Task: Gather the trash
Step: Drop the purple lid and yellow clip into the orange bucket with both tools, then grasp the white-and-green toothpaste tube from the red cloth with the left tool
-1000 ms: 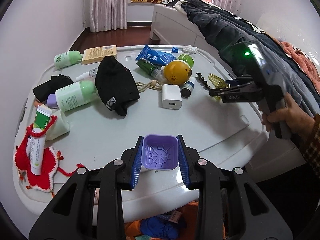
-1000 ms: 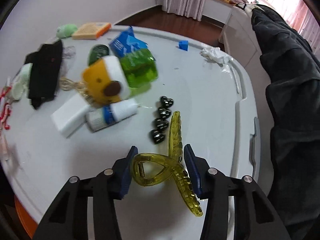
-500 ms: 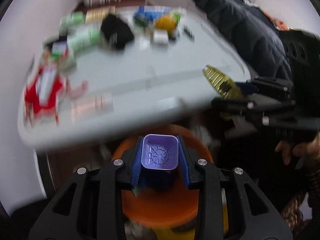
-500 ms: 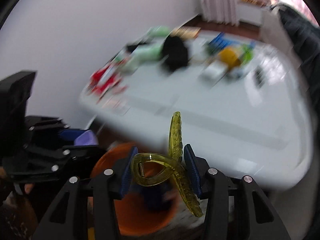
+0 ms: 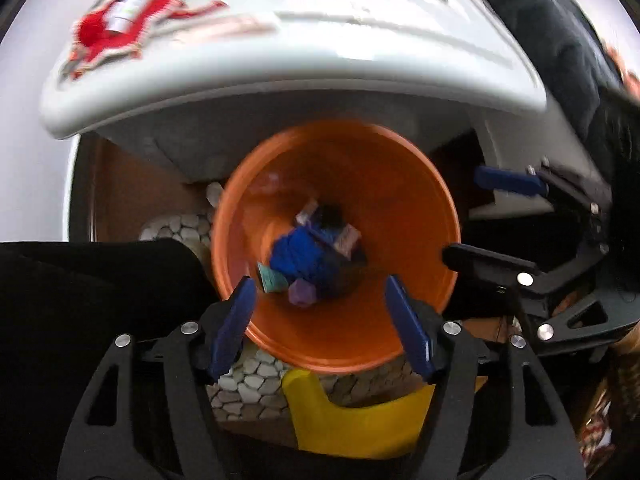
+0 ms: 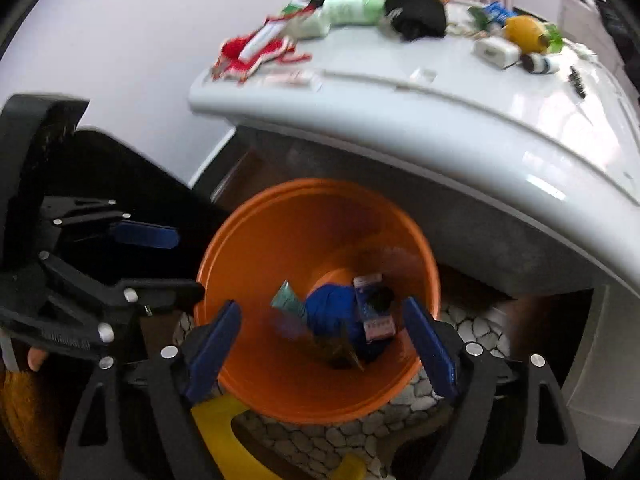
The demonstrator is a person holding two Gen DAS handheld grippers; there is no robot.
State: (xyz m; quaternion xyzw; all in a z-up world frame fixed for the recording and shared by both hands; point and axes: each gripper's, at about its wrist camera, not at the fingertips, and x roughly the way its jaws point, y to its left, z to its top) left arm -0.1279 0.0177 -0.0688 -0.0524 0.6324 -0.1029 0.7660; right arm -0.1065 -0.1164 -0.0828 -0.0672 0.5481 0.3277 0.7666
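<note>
Inside the orange bin (image 5: pixel 416 200), the purple cup (image 5: pixel 302 294) lies below the open left hand-held gripper (image 5: pixel 320 320).

Left gripper (image 5: pixel 320 312) points down into the round orange plastic bin (image 5: pixel 420 200), jaws just opened, nothing between them. Small lilac plastic cup (image 5: pixel 301 293) lies at the bin bottom, beside a blue crumpled item (image 5: pixel 298 254) and small printed cartons (image 5: pixel 347 240). Right gripper (image 5: pixel 476 220) at the bin's right rim, jaws apart, empty. White surface (image 5: pixel 320 60) edge above the bin; yellow plastic piece (image 5: pixel 360 420) on the pebble-patterned floor (image 5: pixel 248 384).
</note>
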